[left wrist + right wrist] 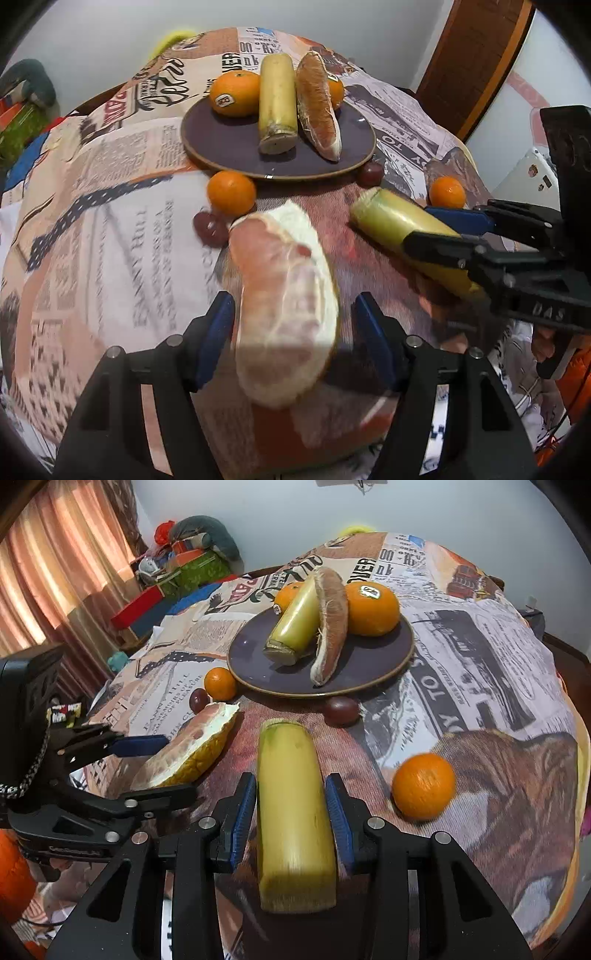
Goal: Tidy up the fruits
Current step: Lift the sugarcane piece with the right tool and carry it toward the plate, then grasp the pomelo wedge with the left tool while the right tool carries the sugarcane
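A pomelo wedge (286, 314) lies between the blue pads of the left gripper (295, 332). The jaws stand wide; the left pad (216, 332) is at the wedge's side, the right pad is apart from it, so nothing is clamped. From the right wrist view the same wedge (188, 753) rests on the tablecloth (480, 657).

The right gripper (291, 823) has a cane piece (293, 812) between its pads (243, 819), which sit very close on both sides; I cannot tell whether they press it.

Behind them stands the dark plate (229, 147) with a stickered orange (234, 94), another cane piece (277, 103), a peeled pomelo segment (317, 107) and a second orange (336, 92) half hidden behind it.

On the cloth before the plate lie a small orange (231, 192) and a grape (208, 227) just beside the wedge's tip, another grape (371, 171) at the plate's rim, and one more orange (447, 192) to the right, near the held cane.
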`<state>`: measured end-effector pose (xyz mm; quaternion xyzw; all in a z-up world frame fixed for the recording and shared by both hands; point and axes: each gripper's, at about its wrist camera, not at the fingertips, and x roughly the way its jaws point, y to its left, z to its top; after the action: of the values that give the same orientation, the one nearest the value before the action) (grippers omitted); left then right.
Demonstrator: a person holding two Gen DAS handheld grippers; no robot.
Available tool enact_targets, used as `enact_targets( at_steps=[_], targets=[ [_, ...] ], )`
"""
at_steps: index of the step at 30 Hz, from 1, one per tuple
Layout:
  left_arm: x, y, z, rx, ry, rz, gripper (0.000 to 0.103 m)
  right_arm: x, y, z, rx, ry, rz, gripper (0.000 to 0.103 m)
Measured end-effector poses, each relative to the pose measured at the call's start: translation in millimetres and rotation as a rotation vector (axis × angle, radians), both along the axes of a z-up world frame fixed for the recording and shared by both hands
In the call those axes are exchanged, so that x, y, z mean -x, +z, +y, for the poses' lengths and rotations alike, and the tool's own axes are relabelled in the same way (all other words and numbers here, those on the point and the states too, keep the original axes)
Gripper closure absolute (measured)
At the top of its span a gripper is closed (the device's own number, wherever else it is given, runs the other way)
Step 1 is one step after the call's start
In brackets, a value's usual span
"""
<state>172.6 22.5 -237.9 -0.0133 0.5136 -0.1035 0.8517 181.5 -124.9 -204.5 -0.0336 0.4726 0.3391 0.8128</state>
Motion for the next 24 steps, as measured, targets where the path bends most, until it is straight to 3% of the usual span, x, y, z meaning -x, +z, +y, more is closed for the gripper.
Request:
enact_targets(
  at_steps=[7,17,19,24],
  targets=[
    [-21,-1,5,0.063,-0.005,0.010,0.036,-9,-1,5,-0.014,0.020,0.008,0.067],
    [-29,-6,-9,-0.047,-0.004,-0.045,0.036,-14,-5,8,-0.008,0.036,0.017,0.068],
    [-30,-5,-8,-0.052,0.008,-0.049,0.048,-12,-2,4,-0.015,0.026,0.010,0.068],
    [-30,0,0,-0.022,0.030,-0.034,0.050,-7,15,-9,-0.057,-0.006,-0.027,0.068]
  ],
)
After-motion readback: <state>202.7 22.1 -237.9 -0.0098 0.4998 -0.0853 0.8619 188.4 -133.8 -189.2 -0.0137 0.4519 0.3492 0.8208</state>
